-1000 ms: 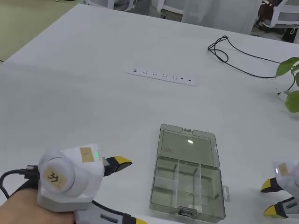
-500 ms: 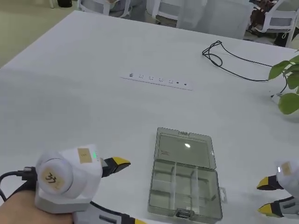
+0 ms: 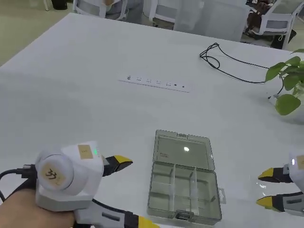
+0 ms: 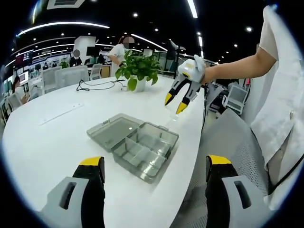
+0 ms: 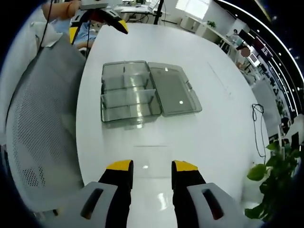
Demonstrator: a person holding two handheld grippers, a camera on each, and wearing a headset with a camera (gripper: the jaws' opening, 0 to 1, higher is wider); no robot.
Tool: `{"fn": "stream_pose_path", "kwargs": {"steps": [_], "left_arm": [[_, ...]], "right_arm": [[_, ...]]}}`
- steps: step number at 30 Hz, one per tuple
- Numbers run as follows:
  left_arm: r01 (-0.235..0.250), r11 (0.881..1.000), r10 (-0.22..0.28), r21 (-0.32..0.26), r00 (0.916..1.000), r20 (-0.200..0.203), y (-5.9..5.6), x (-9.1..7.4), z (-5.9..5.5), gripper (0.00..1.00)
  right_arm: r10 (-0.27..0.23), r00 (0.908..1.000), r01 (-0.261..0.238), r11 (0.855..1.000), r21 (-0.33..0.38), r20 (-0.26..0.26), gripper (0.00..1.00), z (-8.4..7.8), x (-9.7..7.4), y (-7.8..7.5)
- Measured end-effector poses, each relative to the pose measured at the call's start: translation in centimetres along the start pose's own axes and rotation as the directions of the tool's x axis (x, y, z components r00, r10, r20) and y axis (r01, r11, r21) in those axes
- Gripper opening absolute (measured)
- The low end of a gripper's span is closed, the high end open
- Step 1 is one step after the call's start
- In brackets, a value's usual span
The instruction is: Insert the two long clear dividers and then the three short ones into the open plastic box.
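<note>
either side of the plastic box [image 3: 183,153] on the counter [image 3: 95,99], nothing has moved: left gripper [image 3: 132,192] and right gripper [image 3: 264,189] wait, fingers spread, empty; dividers [image 3: 192,183] look seated.

White table [image 3: 71,95], open plastic box [image 3: 183,186], power strip [image 3: 154,83], black cable [image 3: 228,61], potted plant [image 3: 287,103]

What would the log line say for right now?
left gripper: open, empty | right gripper: open, empty | box: open, on table | dividers: two long ones inside
</note>
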State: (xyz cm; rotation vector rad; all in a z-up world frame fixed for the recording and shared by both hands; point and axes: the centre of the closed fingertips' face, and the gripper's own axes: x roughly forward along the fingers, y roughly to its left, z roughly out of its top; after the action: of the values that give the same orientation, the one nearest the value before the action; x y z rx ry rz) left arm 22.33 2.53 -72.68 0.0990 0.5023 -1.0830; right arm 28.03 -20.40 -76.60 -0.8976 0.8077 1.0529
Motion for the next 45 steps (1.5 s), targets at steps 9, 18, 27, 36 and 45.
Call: {"fn": "stream_pose_path", "kwargs": {"steps": [9, 18, 27, 36, 45], "left_arm": [[0.003, 1.0, -0.001, -0.029, 0.9989, 0.046, -0.3, 0.2, 2.2, 0.89], [0.019, 0.993, -0.008, -0.114, 0.9954, 0.096, -0.5, 0.6, 4.3, 0.86], [0.072, 0.958, -0.021, -0.277, 0.9831, 0.182, -0.9, 0.9, 6.8, 0.77], [0.127, 0.911, -0.047, -0.393, 0.9775, 0.206, -1.8, 1.7, 7.9, 0.63], [0.17, 0.873, -0.077, -0.457, 0.9736, 0.215, -3.1, 2.4, 8.1, 0.45]], "right_arm": [[-0.062, 0.9948, 0.062, 0.998, -0.004, 0.08, 0.33, 4.1, -2.8, 0.4], [-0.094, 0.9878, 0.099, 0.995, -0.033, 0.124, 0.33, 7.7, -4.2, 1.5], [-0.101, 0.9827, 0.114, 0.991, -0.074, 0.155, 0.33, 10.8, -4.6, 3.4], [-0.104, 0.9795, 0.125, 0.986, -0.114, 0.173, 0.33, 13.4, -4.8, 4.9], [-0.093, 0.977, 0.121, 0.982, -0.142, 0.192, 0.33, 15.5, -5.0, 6.3]]}}
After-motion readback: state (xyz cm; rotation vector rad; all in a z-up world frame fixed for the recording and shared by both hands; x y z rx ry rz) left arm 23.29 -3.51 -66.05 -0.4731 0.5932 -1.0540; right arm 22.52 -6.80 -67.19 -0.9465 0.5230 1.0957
